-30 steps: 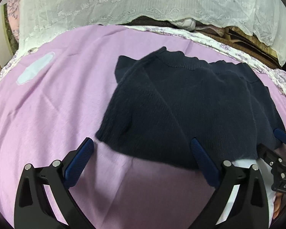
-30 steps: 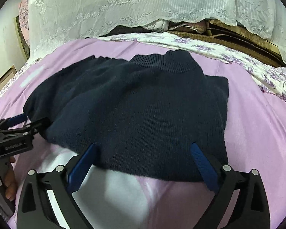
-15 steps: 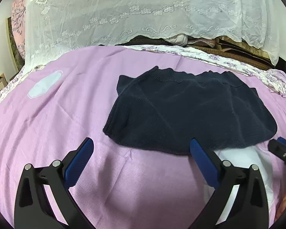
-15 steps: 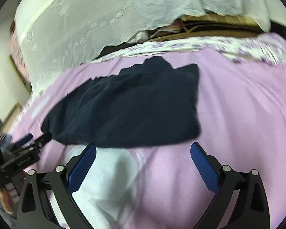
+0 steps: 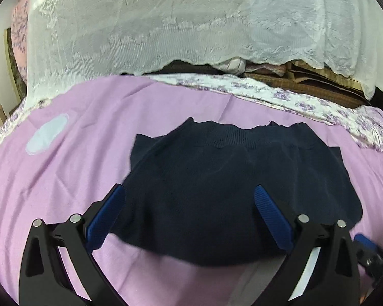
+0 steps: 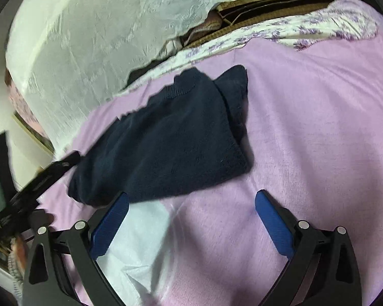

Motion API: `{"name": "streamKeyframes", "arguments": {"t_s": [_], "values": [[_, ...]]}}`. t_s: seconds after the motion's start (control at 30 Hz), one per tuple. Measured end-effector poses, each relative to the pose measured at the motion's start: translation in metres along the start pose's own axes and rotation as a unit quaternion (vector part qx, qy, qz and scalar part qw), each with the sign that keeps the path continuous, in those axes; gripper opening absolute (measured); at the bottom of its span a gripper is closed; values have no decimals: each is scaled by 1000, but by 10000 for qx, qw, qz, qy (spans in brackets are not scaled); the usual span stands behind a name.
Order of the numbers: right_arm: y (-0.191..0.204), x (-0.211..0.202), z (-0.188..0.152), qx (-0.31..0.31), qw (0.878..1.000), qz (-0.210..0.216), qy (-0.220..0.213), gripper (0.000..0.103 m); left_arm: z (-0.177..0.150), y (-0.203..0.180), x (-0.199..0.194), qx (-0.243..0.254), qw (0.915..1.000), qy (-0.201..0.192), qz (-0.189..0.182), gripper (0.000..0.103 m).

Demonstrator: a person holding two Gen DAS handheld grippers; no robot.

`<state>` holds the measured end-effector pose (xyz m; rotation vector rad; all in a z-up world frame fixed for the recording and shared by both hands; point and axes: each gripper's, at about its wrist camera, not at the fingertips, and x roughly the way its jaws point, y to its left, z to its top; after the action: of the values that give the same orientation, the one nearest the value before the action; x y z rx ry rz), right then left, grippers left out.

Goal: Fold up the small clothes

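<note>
A folded navy knit sweater [image 5: 232, 183] lies flat on the purple bedspread [image 5: 89, 132], collar at the far side. My left gripper [image 5: 189, 196] is open and empty, its fingers over the sweater's near edge. In the right wrist view the sweater [image 6: 171, 148] lies ahead to the left. My right gripper [image 6: 191, 201] is open and empty over the bedspread [image 6: 306, 127], to the right of the sweater's near corner. The left gripper's tool [image 6: 40, 176] shows blurred at the left edge there.
A white patch [image 5: 47, 134] lies on the spread at the far left. A white cloth [image 6: 140, 242] lies under the sweater's near edge. A lace curtain [image 5: 191, 25] and a floral sheet [image 5: 319, 104] bound the far side.
Both grippers pulled back from the sweater's hem, which now lies flat. My left gripper then moved forward over the near edge. My right gripper swung away to the right and tilted.
</note>
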<state>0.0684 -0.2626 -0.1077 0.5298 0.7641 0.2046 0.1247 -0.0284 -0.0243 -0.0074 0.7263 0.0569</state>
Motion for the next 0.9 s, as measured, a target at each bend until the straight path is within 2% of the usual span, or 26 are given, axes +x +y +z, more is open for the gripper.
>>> {"name": "streamKeyframes", "arguments": {"t_s": [0.13,0.2,0.3,0.43,0.5,0.57,0.67,0.7,0.77,0.9], "values": [[-11,-4,4,316,9989,316,-110,100,-5,0,27,-200,9994,265,-48,98],[-15,-5,5,417,9981,434,-127,100,-17,3,47,-220,9984,523,-34,99],[-18,-5,8,554,9970,512,-163,100,-19,2,49,-198,9987,479,-4,99],[-17,6,18,632,9972,372,-160,99,-21,0,49,-140,9988,460,50,99],[-19,15,30,752,9966,322,-139,96,-21,3,48,-201,9988,442,-25,99],[-21,24,39,852,9959,293,-95,87,-22,6,45,-250,9988,405,-104,99],[-21,42,53,915,9954,292,1,81,-22,11,41,-370,9984,355,-242,99],[-21,46,56,894,9956,266,4,80,-22,11,43,-370,9983,370,-238,99],[-21,53,58,757,9969,205,-22,72,-22,7,45,-292,9986,400,-164,99],[-24,52,55,691,9973,226,-53,64,-22,0,48,-127,9990,432,8,99]]}}
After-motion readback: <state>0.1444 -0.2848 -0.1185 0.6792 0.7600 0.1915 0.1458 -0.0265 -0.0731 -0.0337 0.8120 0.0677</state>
